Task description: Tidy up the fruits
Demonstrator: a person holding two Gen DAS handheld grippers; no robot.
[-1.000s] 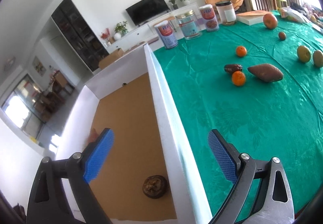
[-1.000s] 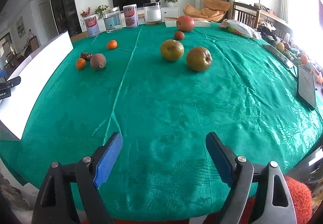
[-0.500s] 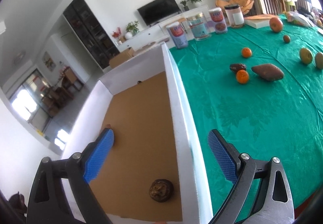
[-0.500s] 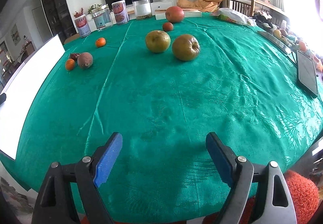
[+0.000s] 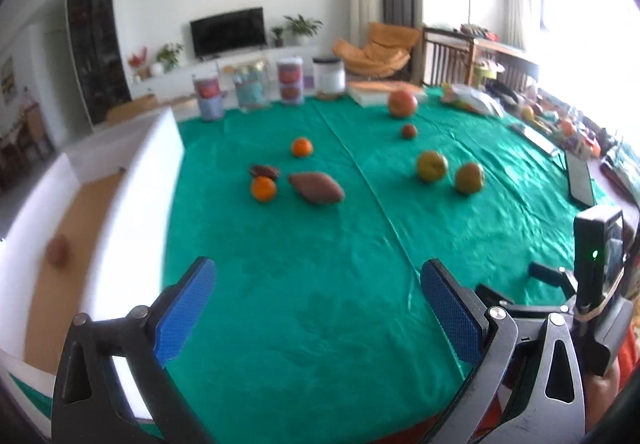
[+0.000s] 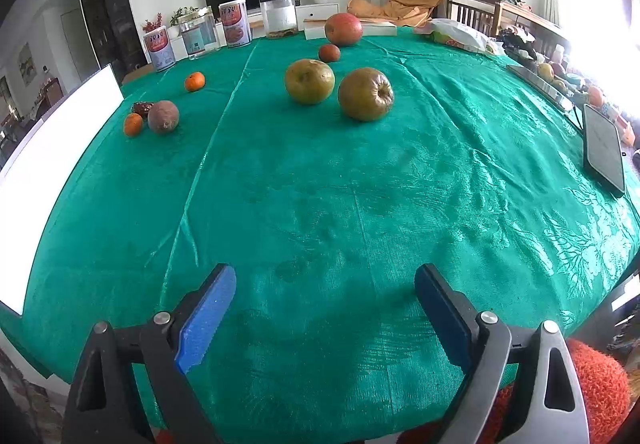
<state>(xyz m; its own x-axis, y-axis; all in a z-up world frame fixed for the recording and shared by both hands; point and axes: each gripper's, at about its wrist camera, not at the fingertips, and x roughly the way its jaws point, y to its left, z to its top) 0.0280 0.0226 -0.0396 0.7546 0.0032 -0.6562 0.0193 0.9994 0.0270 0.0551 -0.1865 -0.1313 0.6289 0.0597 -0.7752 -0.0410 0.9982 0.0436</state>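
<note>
Several fruits lie on the green tablecloth (image 6: 320, 203): two yellow-green pears (image 6: 309, 81) (image 6: 365, 93), a red apple (image 6: 343, 29), a small red fruit (image 6: 329, 53), two tangerines (image 5: 263, 188) (image 5: 302, 147), a brown sweet potato (image 5: 316, 187) and a dark date (image 5: 264, 171). A white box (image 5: 132, 179) with a brown floor stands at the left and holds one small brown fruit (image 5: 58, 250). My left gripper (image 5: 316, 304) is open and empty above the cloth beside the box. My right gripper (image 6: 320, 308) is open and empty near the table's front edge.
Several tins and jars (image 6: 236, 23) and a white flat box (image 6: 348, 29) stand along the far edge. A tablet (image 6: 604, 147) and clutter lie at the right edge. The right gripper's body (image 5: 596, 264) shows in the left wrist view.
My left gripper has swung right, from over the box to over the green cloth. My right gripper has moved forward toward the pears. Both stay open.
</note>
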